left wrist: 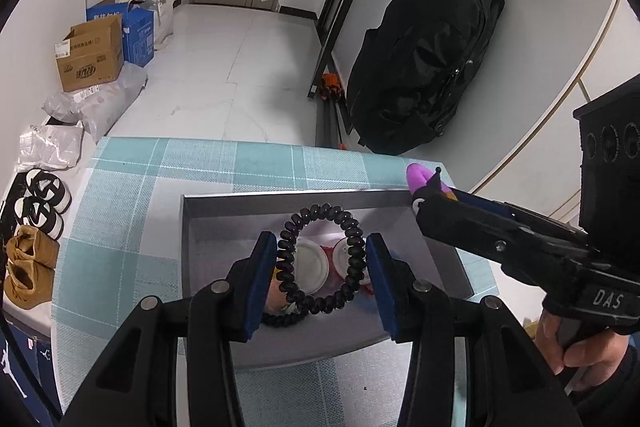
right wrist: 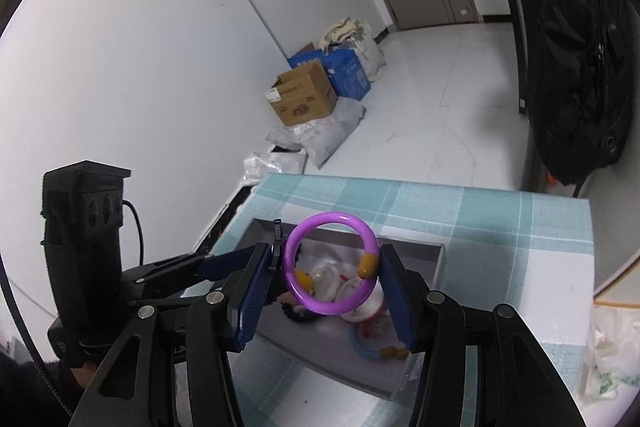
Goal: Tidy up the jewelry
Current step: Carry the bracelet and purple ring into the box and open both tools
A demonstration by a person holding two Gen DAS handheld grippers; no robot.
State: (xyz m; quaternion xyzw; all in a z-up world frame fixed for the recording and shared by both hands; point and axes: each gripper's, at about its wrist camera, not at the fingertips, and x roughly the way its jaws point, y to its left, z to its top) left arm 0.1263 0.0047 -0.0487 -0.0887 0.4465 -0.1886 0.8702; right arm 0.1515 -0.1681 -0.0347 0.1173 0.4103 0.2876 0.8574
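My left tool [left wrist: 322,277] grips a black bead bracelet [left wrist: 323,259] between its blue pads, held upright over the grey tray [left wrist: 224,223] on the bench [left wrist: 128,203]. My right tool [right wrist: 326,285] pinches a purple ring [right wrist: 330,263] likewise above the tray. Below, white lids, something red and a blue ring [right wrist: 366,347] lie jumbled, partly hidden by both loops; I cannot name them all. Farther off, the backpack [left wrist: 424,59] is cut off in the right view.
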